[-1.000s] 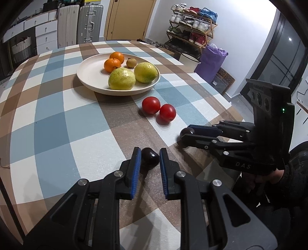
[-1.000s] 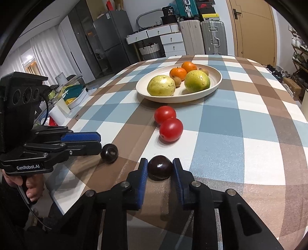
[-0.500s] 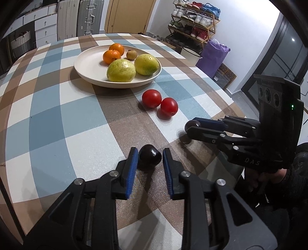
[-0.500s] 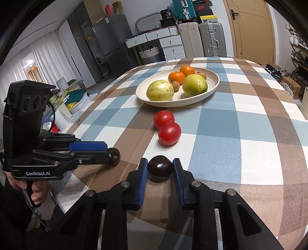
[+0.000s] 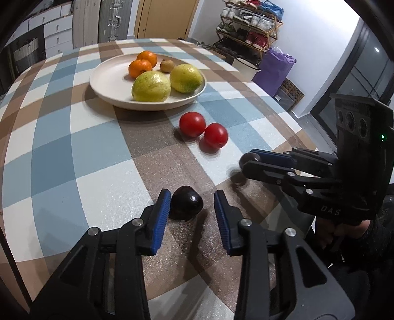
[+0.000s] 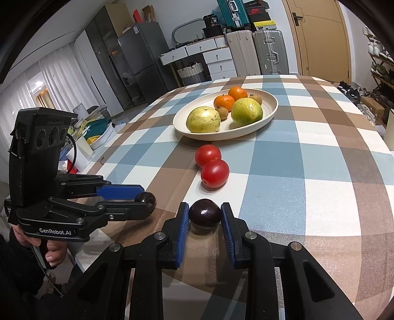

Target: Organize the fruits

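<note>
A cream plate (image 5: 108,81) (image 6: 270,108) at the far side of the checked table holds two oranges, two yellow-green fruits and small brown fruits. Two red tomatoes (image 5: 192,124) (image 6: 214,173) lie in front of it. My left gripper (image 5: 190,209) is open around a dark plum (image 5: 187,201) that rests on the table, touching its left pad. My right gripper (image 6: 205,219) is shut on a second dark plum (image 6: 205,213), held just above the table. Each gripper shows in the other's view: the right one (image 5: 248,165), the left one (image 6: 145,200).
Near table edge runs just below both grippers. A purple bag (image 5: 273,69) and a shoe rack (image 5: 248,22) stand on the floor to the right. Suitcases (image 6: 258,53), drawers and a fridge (image 6: 138,64) line the far wall.
My left gripper has opened wider around its plum and come slightly closer to the plate. My right gripper has lifted its plum a little and stays shut on it.
</note>
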`<state>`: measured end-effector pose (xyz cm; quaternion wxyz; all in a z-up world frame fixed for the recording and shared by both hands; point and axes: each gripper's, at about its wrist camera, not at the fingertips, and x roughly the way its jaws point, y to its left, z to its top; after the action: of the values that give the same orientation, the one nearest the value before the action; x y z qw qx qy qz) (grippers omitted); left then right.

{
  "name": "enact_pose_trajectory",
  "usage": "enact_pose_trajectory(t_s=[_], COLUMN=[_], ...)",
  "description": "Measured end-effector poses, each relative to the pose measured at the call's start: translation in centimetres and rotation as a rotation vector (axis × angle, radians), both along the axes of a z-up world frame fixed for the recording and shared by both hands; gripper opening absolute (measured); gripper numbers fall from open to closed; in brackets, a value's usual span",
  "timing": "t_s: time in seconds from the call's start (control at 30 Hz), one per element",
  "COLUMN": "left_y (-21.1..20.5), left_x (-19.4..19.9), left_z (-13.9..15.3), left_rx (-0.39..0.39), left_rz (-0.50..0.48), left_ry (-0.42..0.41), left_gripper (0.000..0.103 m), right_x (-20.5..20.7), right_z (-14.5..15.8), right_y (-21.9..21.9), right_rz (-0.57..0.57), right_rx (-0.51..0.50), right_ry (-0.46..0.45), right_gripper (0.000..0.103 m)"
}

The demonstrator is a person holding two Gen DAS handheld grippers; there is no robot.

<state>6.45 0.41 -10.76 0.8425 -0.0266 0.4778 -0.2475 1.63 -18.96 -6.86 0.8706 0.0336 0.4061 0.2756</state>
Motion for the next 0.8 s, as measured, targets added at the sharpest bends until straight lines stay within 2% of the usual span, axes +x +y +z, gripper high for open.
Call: enact_pose_trajectory(t_s=[0.1, 0.2, 0.5, 0.8], left_y=[0.2, 0.2, 0.3, 0.4], left_x=[0.2, 0.2, 1.2, 3.1], left_z=[-0.3, -0.3, 0.5, 4.6], left_rx=[-0.012, -0.012, -0.041, -0.079], left_rz=[0.003, 0.002, -0.01, -0.004], left_ry=[0.012, 0.008, 0.006, -0.049], left_gripper=[0.032, 0.024, 0.023, 0.023], right_x=[0.1, 0.2, 1.1, 3.4], right_z=[-0.1, -0.1, 0.5, 3.0], right_y=[-0.2, -0.4, -0.3, -0.9], right_rz=[-0.002, -0.003, 0.019, 0.027], right_rx=[0.009, 0.022, 0.054, 0.143], right_ry=[0.008, 0.01, 0.001, -0.025], right_gripper=[0.027, 0.027, 0.027, 0.027])
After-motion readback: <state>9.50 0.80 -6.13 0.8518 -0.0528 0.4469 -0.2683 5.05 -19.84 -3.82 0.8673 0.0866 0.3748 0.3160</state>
